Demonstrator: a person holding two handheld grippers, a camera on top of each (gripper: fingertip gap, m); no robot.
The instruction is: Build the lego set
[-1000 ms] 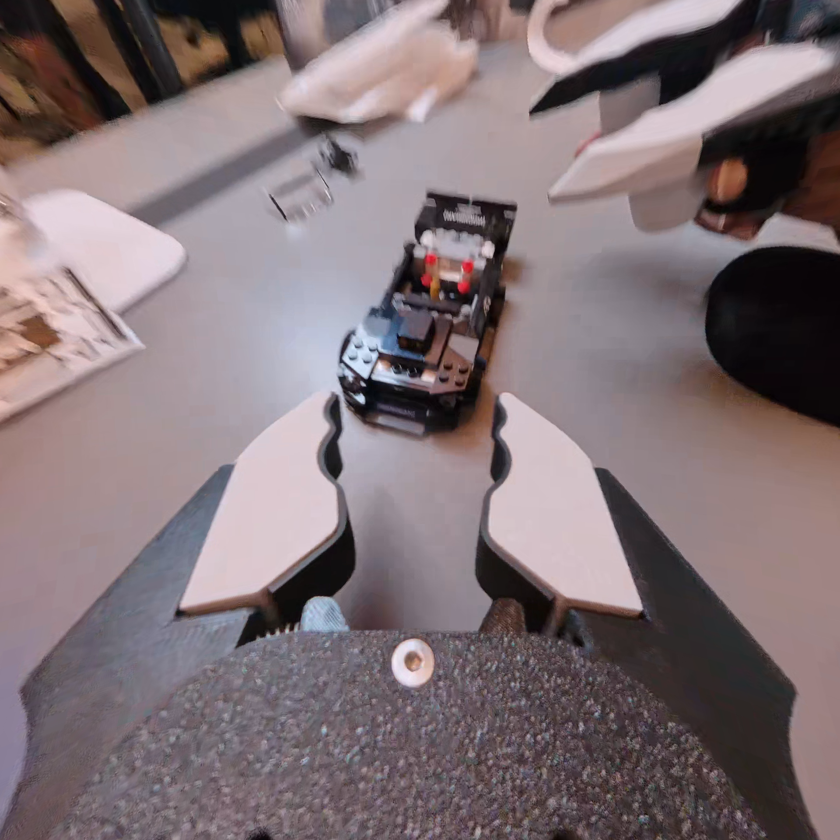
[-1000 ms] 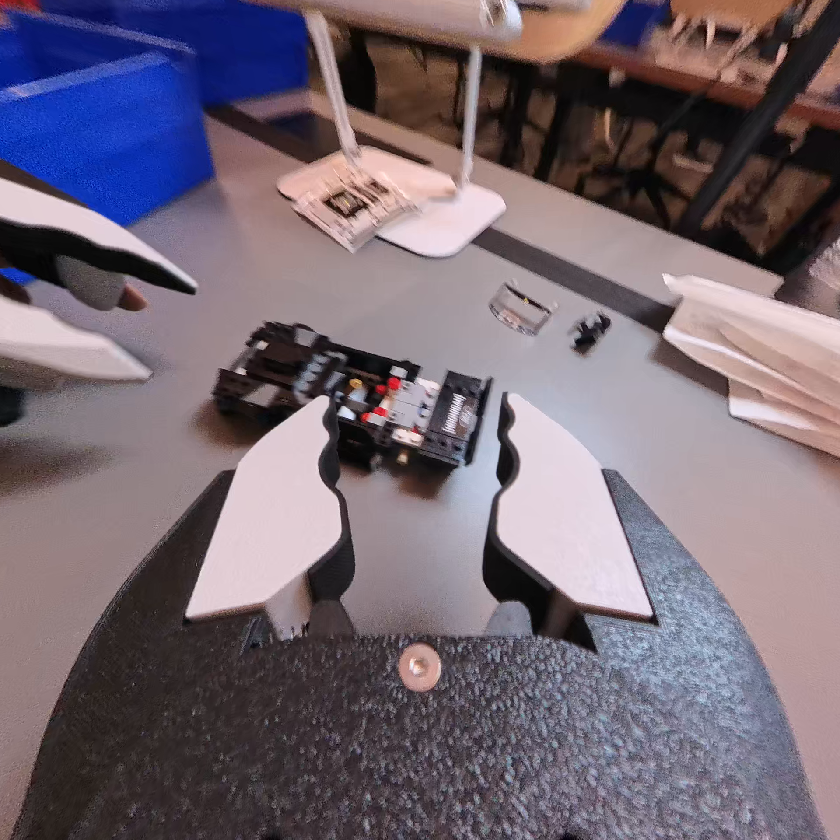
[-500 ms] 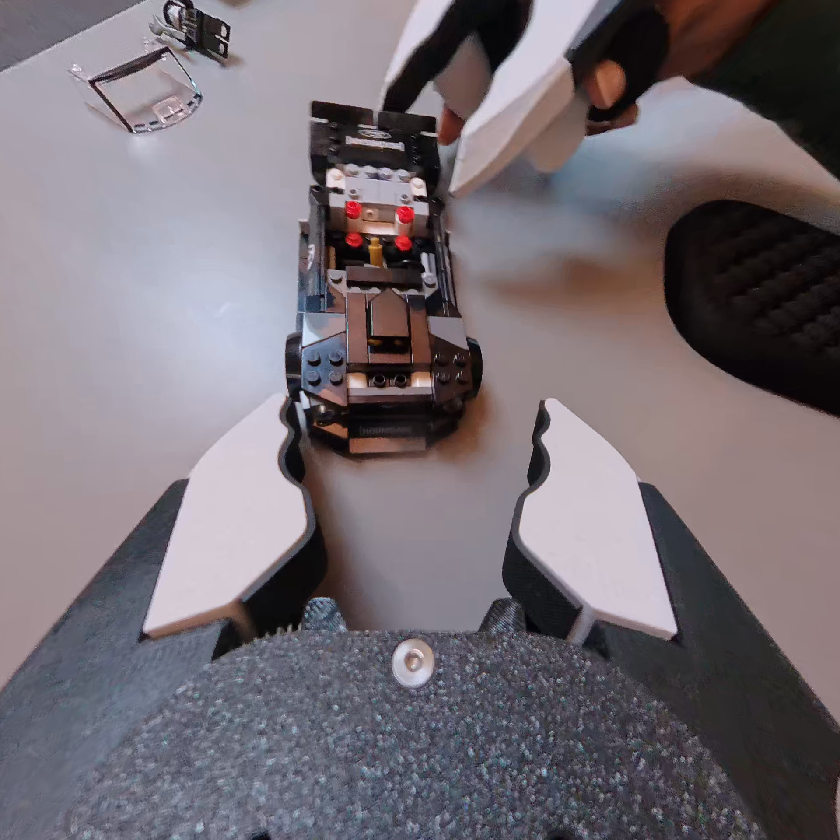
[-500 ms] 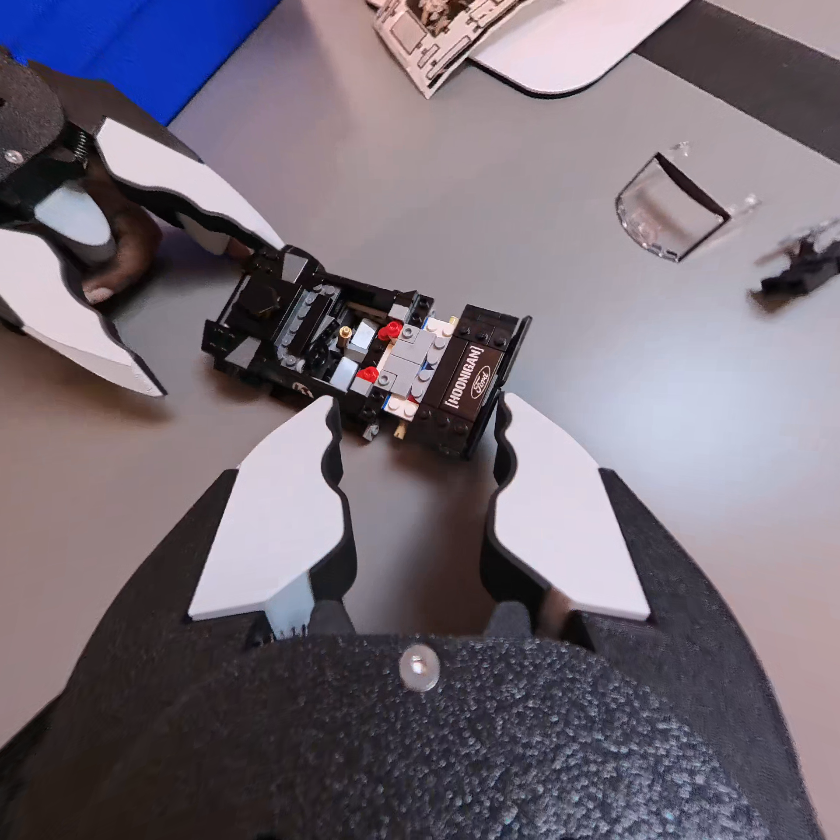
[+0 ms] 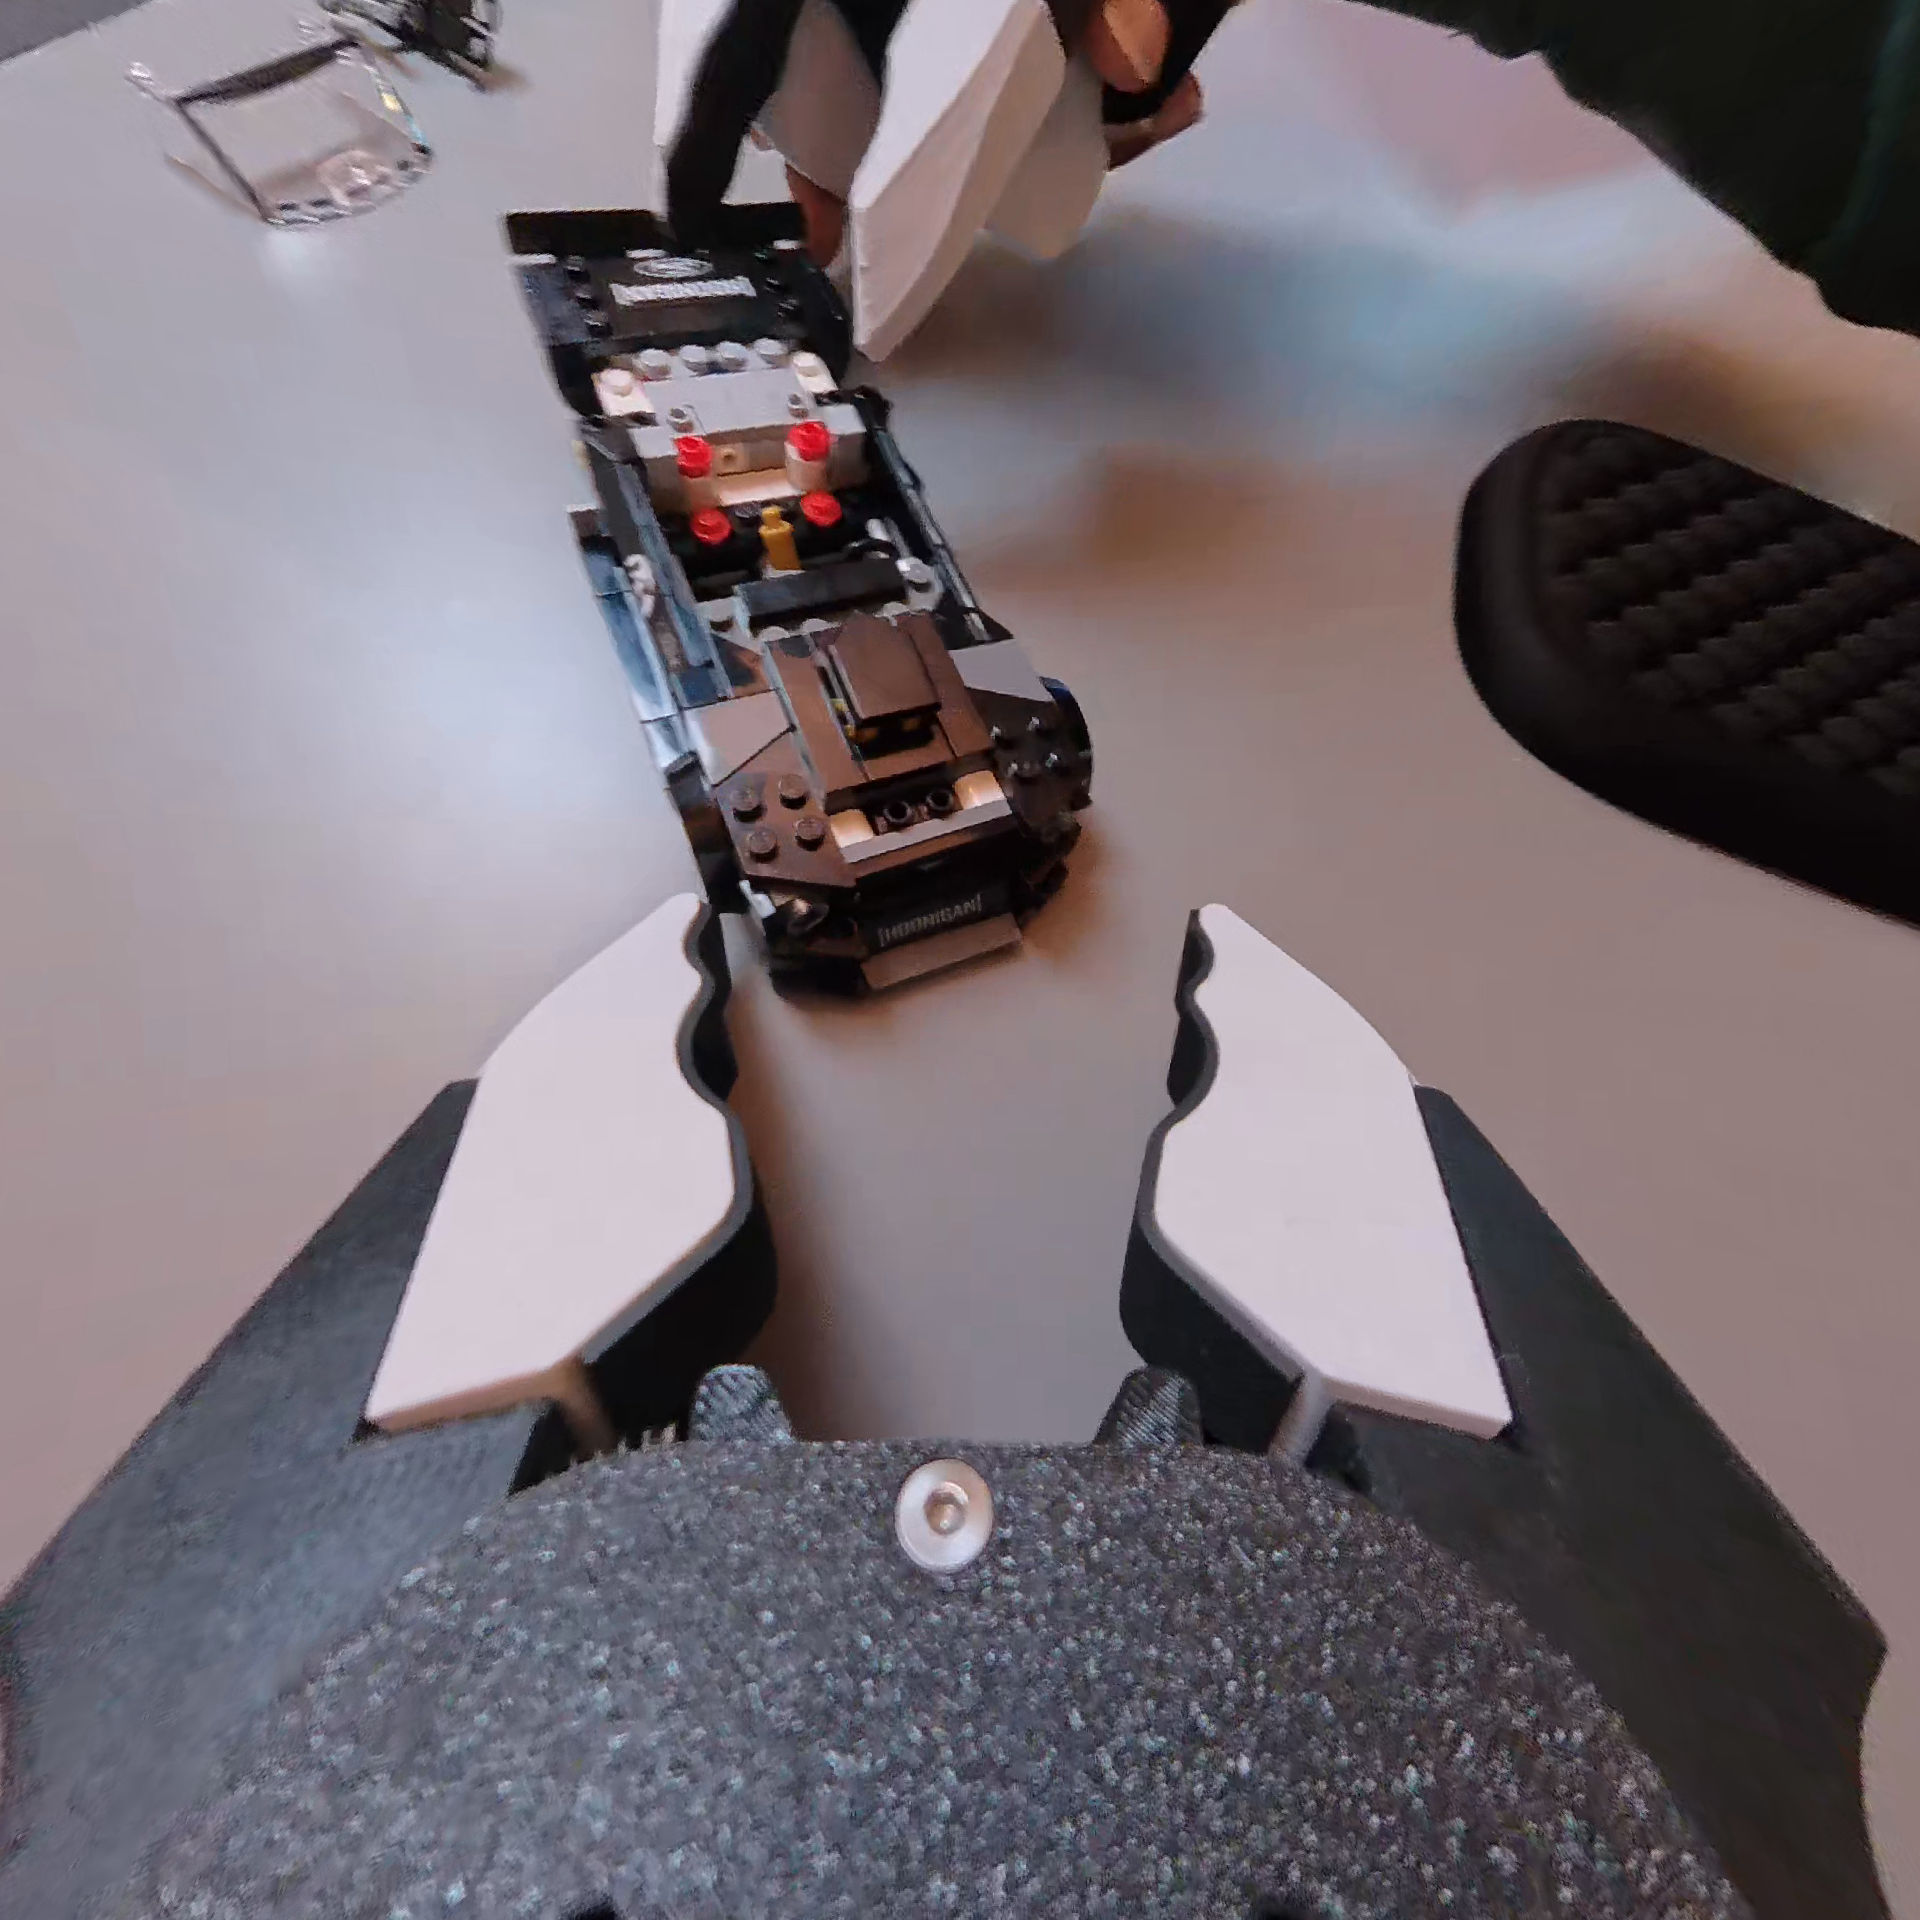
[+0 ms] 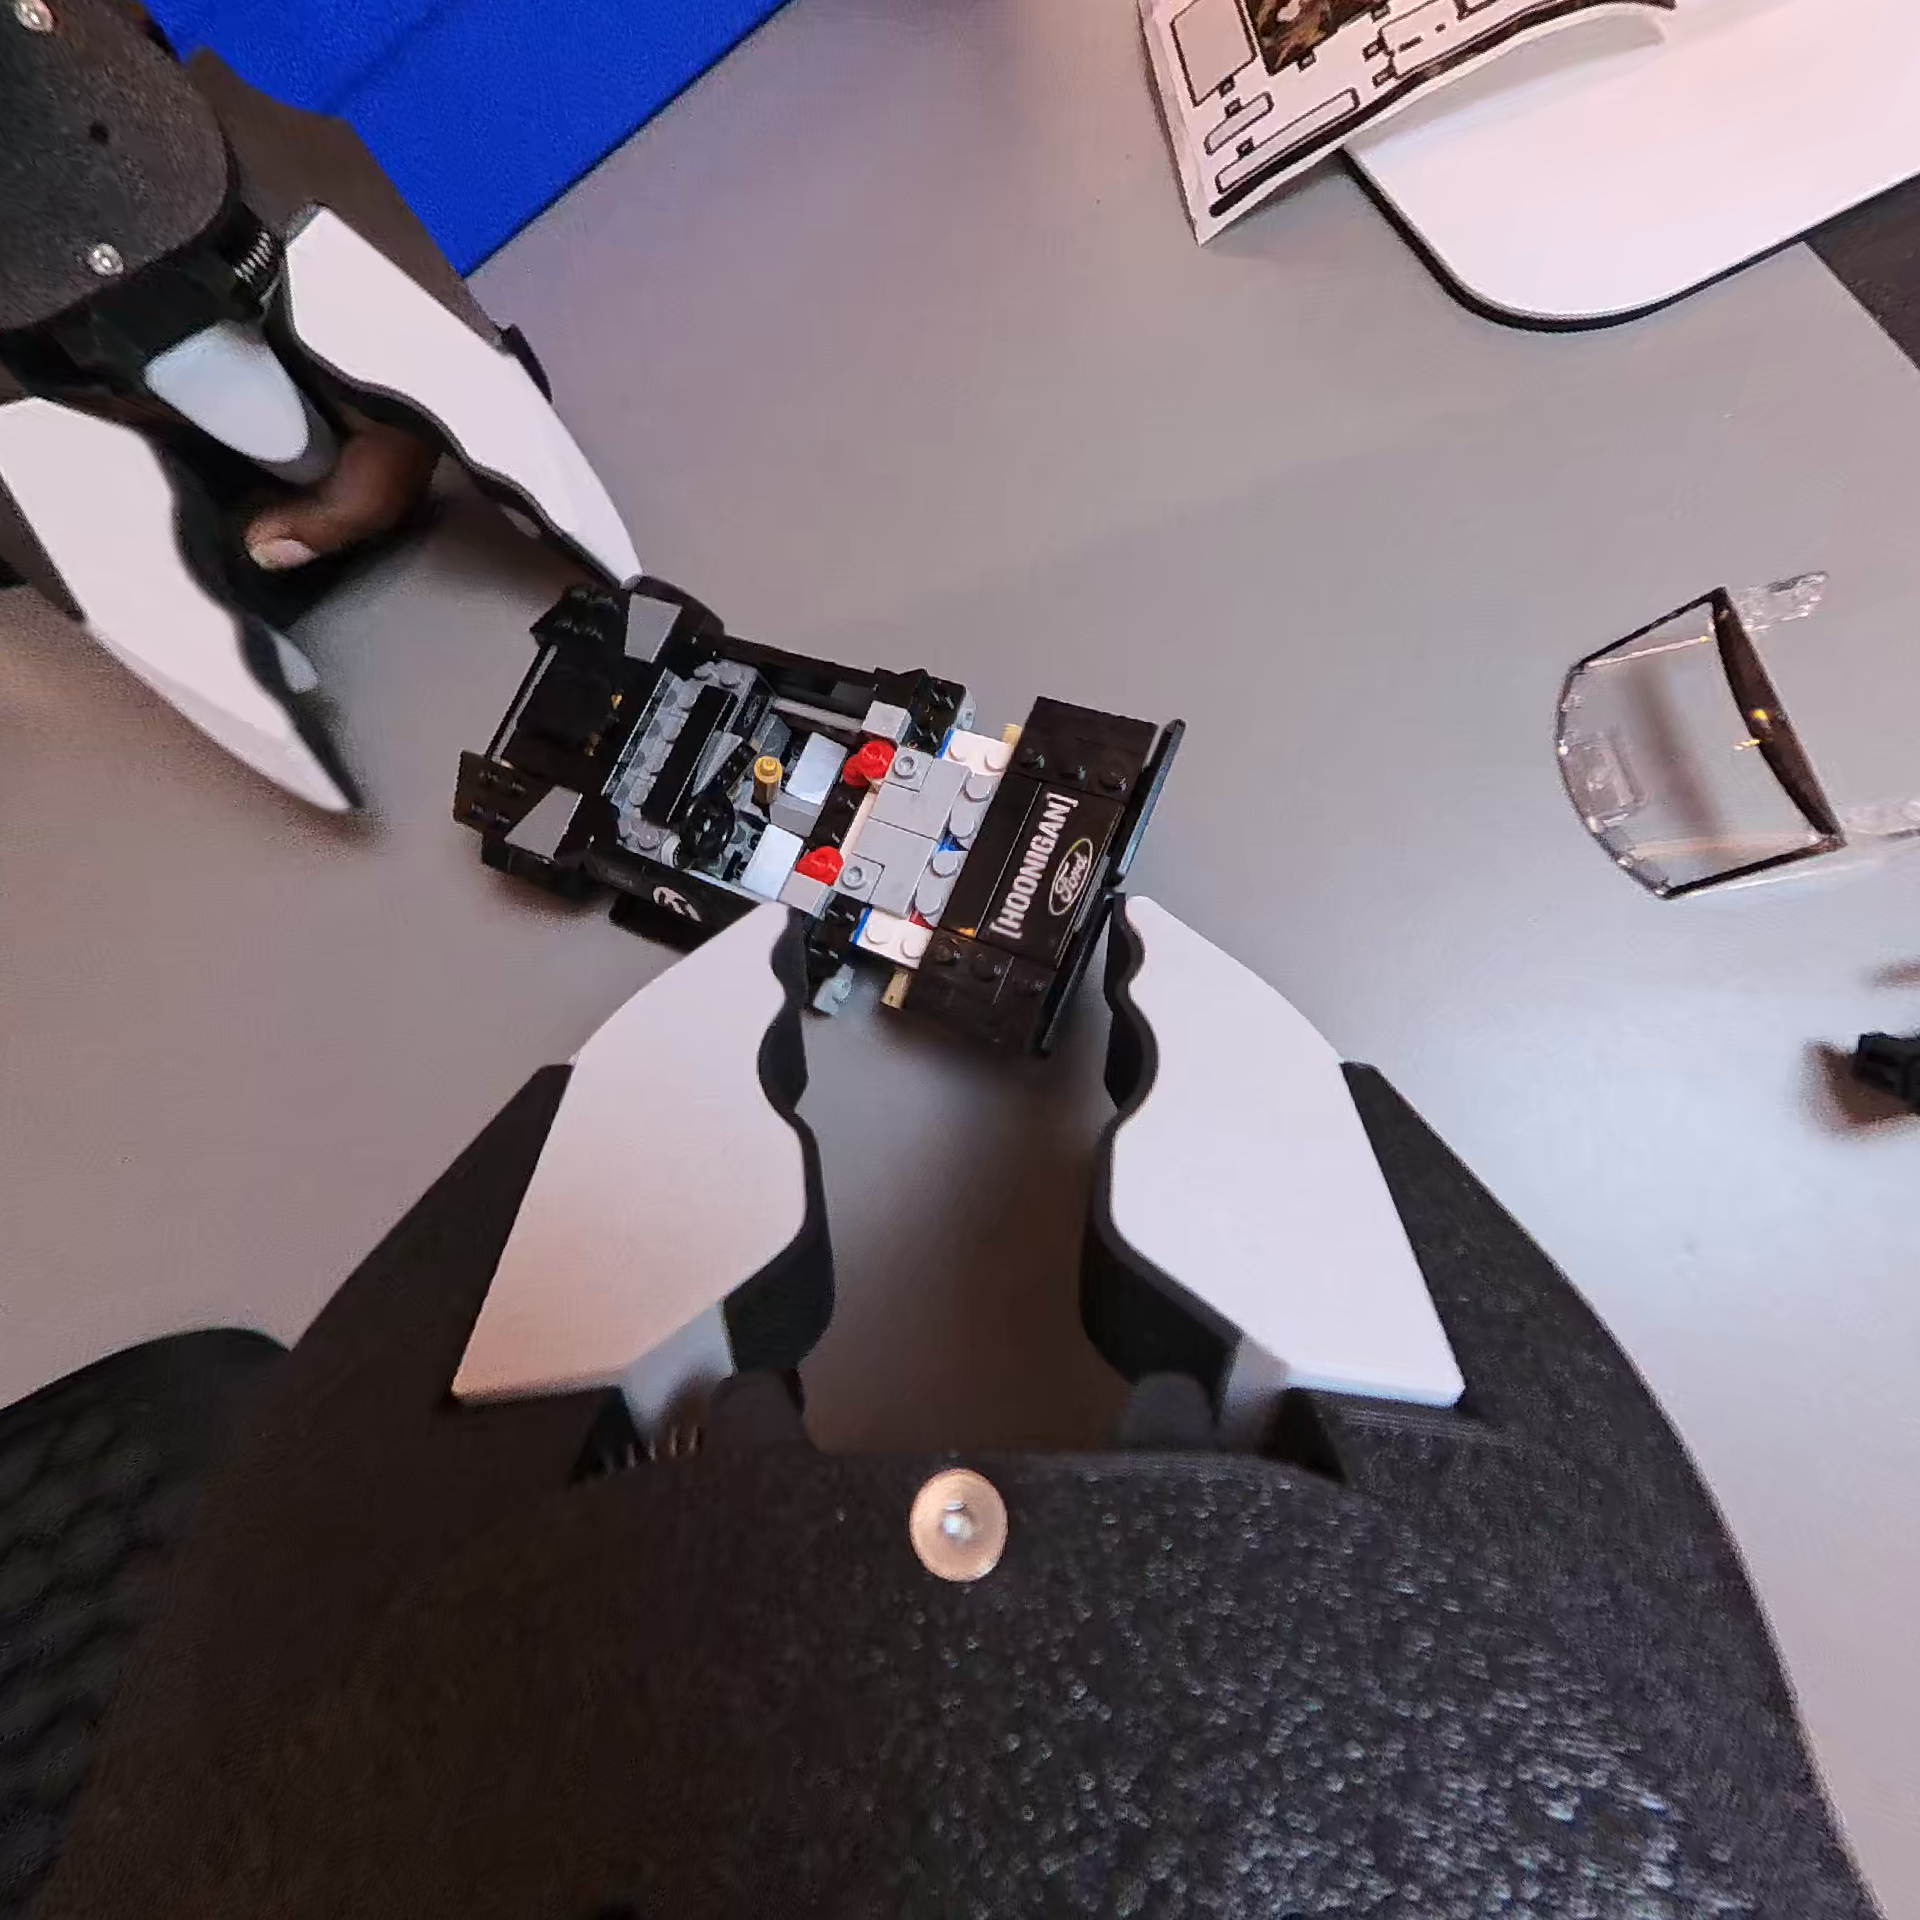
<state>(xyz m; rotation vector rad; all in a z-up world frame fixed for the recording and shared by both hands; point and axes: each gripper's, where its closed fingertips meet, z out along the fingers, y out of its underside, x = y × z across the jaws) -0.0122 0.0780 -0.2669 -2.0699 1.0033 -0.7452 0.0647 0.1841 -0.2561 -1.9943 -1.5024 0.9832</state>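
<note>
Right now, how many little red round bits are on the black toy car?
4 in the left wrist view: little red round studs at and, in the black brick car's open middle. Others may be hidden.

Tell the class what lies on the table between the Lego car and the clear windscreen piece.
Nothing: in the right wrist view only bare grey table separates the Lego car from the clear windscreen piece.

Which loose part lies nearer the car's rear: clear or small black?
The clear windscreen piece. The small black piece lies farther off, at the picture's right edge.
</note>
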